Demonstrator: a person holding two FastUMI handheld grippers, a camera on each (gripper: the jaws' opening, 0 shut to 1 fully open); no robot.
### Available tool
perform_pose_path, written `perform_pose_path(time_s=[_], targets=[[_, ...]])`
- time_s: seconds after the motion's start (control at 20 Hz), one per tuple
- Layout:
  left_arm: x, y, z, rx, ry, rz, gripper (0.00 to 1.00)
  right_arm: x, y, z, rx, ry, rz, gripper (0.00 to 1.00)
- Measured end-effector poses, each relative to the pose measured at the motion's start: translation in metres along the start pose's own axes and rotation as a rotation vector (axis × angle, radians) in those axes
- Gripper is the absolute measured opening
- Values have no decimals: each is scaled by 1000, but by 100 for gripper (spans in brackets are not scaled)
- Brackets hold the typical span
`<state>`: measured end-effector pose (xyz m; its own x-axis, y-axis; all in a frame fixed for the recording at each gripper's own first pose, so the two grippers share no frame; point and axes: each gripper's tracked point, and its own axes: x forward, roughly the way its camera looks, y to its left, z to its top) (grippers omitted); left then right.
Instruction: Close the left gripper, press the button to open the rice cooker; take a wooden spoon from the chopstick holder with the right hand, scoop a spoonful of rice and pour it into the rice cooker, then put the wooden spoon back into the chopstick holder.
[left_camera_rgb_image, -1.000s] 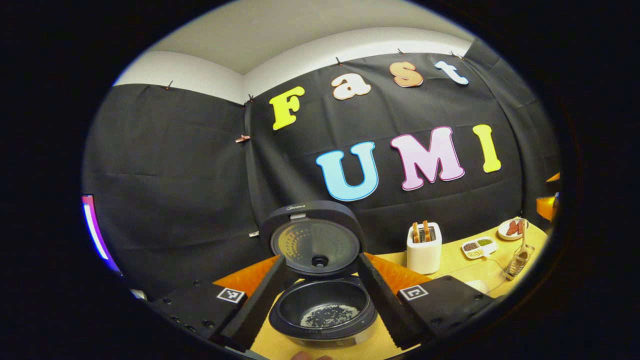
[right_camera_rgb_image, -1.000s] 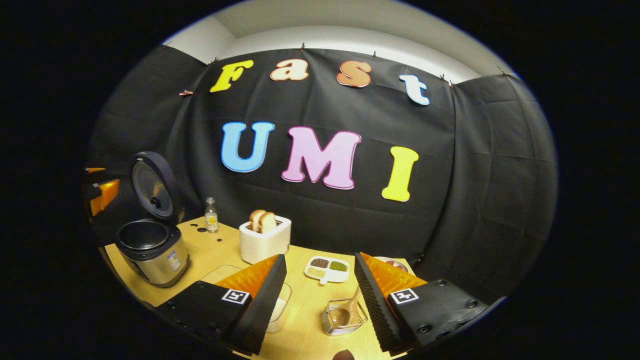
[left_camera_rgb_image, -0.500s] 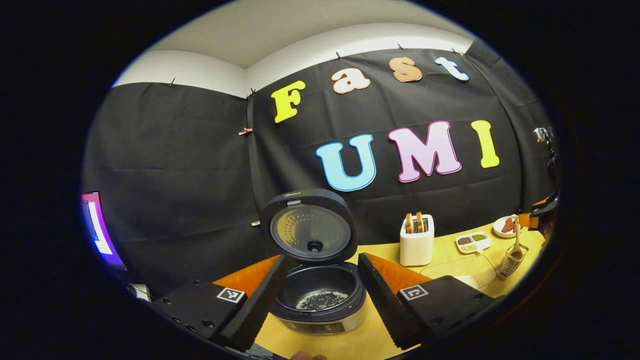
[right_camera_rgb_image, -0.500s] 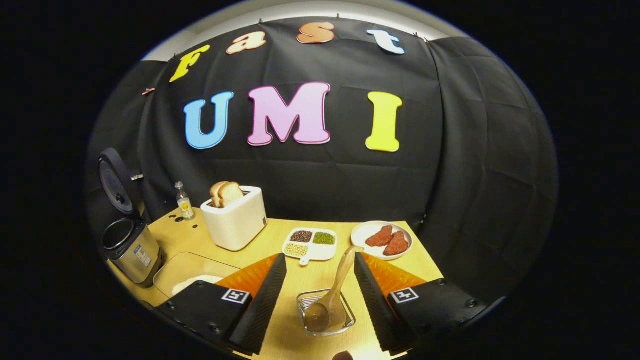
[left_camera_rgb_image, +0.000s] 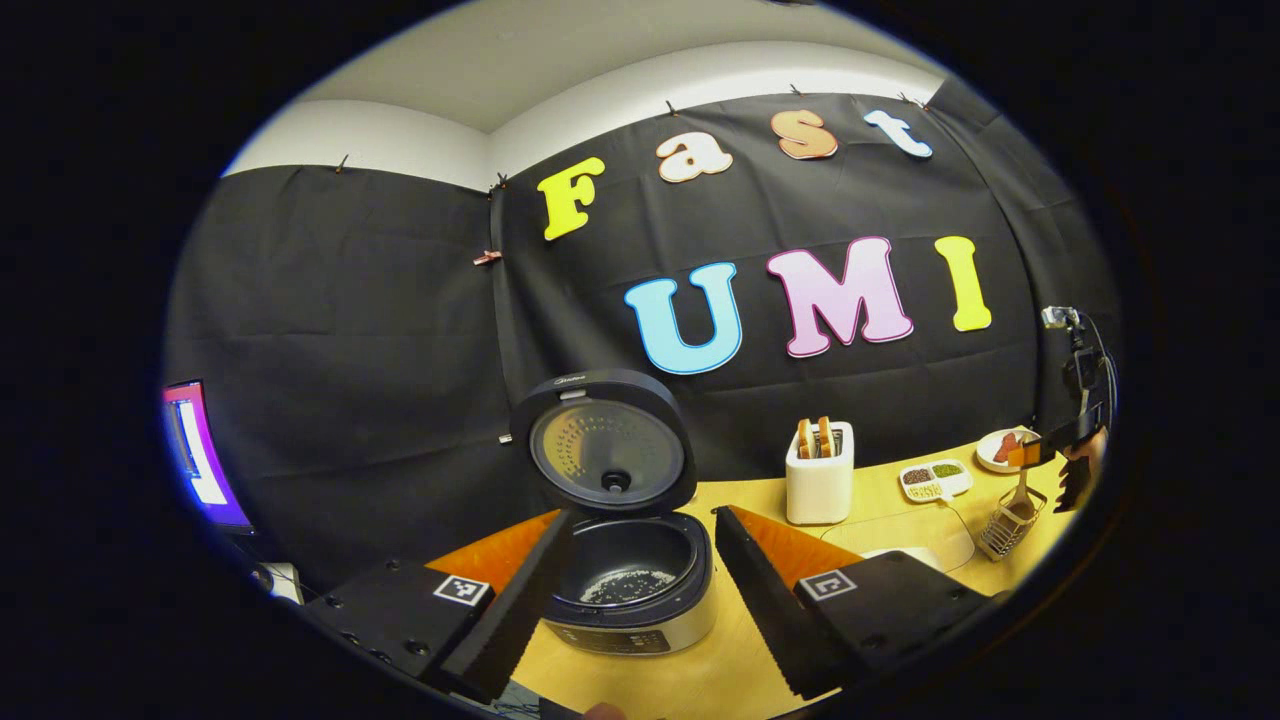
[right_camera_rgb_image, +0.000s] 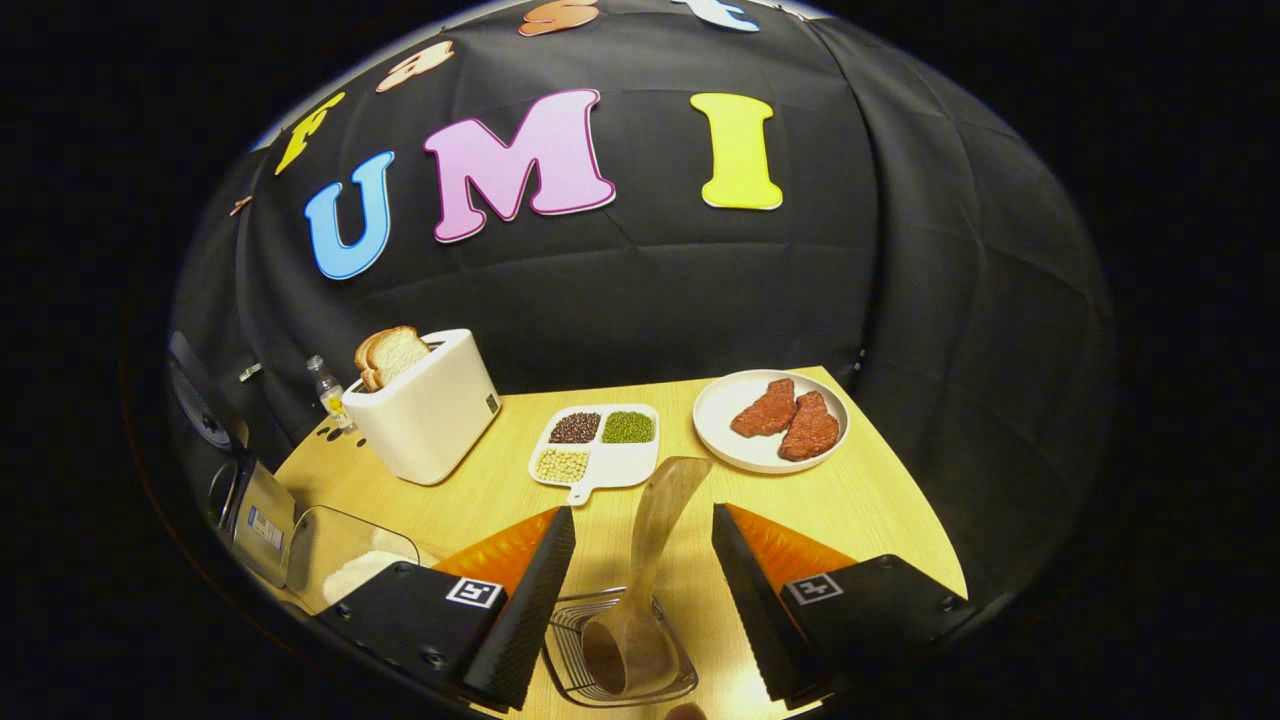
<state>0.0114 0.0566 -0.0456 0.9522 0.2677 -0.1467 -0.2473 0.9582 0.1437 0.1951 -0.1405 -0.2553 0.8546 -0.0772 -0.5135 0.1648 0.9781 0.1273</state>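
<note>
The rice cooker (left_camera_rgb_image: 630, 600) stands with its lid (left_camera_rgb_image: 600, 455) raised, and a little rice lies in the pot. My left gripper (left_camera_rgb_image: 642, 518) is open in front of it, a short way back, holding nothing. The wooden spoon (right_camera_rgb_image: 655, 540) stands bowl down in the wire chopstick holder (right_camera_rgb_image: 620, 660). My right gripper (right_camera_rgb_image: 640, 515) is open, with one finger on each side of the spoon's handle and not touching it. In the left gripper view the right gripper (left_camera_rgb_image: 1075, 440) hangs above the holder (left_camera_rgb_image: 1005, 520). A clear container of rice (right_camera_rgb_image: 345, 565) sits left of the holder.
On the wooden table (right_camera_rgb_image: 850, 510) stand a white toaster with bread (right_camera_rgb_image: 425, 410), a divided dish of beans (right_camera_rgb_image: 595, 445), a plate of meat (right_camera_rgb_image: 770, 420) and a small bottle (right_camera_rgb_image: 322, 385). The cooker (right_camera_rgb_image: 250, 505) is at the far left. A lit screen (left_camera_rgb_image: 195, 455) glows left of the booth.
My left gripper has drawn back from the open cooker. My right gripper has come down and forward over the holder, so the spoon's handle now stands between its open fingers.
</note>
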Motion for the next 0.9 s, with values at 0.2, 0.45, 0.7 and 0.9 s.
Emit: perform_pose_path(time_s=[0.2,0.45,0.7,0.9], targets=[[-4,-1,-3,-13,8,1,96,13,-3,-6,-14,27,1,70],[-6,-2,-9,-6,23,0,96,9,-2,1,-5,13,6,36],[-6,-3,-7,3,17,-8,96,13,12,-3,23,42,52,27],[-7,0,-9,-2,17,-7,96,2,25,-2,32,38,98,20]])
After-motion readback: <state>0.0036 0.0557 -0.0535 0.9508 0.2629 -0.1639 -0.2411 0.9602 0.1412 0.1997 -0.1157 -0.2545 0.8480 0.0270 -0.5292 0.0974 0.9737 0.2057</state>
